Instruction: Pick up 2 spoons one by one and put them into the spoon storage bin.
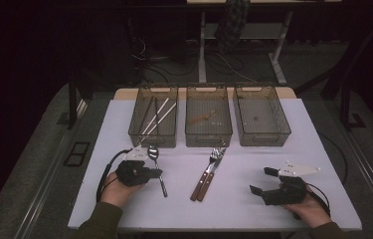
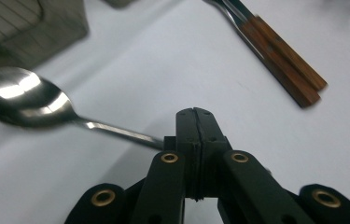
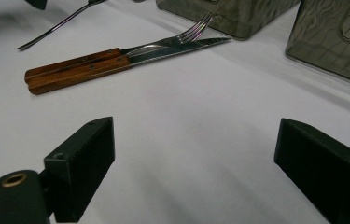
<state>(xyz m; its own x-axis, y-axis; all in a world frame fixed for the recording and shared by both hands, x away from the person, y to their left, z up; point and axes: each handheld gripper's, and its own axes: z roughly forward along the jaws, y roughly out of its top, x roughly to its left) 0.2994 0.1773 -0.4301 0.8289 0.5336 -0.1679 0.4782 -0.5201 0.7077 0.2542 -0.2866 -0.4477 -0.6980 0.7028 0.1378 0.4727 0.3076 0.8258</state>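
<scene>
Centrally on the white table [image 1: 253, 199], the left gripper [image 2: 195, 114] has its jaws clamped tight on the spoon [image 2: 23, 100] handle; the bowl juts toward the frame's left. Lower right, the right gripper [image 1: 262, 181] gapes wide, empty.

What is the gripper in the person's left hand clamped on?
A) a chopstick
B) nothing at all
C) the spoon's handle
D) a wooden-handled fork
C: in the left gripper view the left gripper has its jaws closed on the thin metal handle of the spoon, while the wooden-handled fork and knife lie apart on the table.
</scene>
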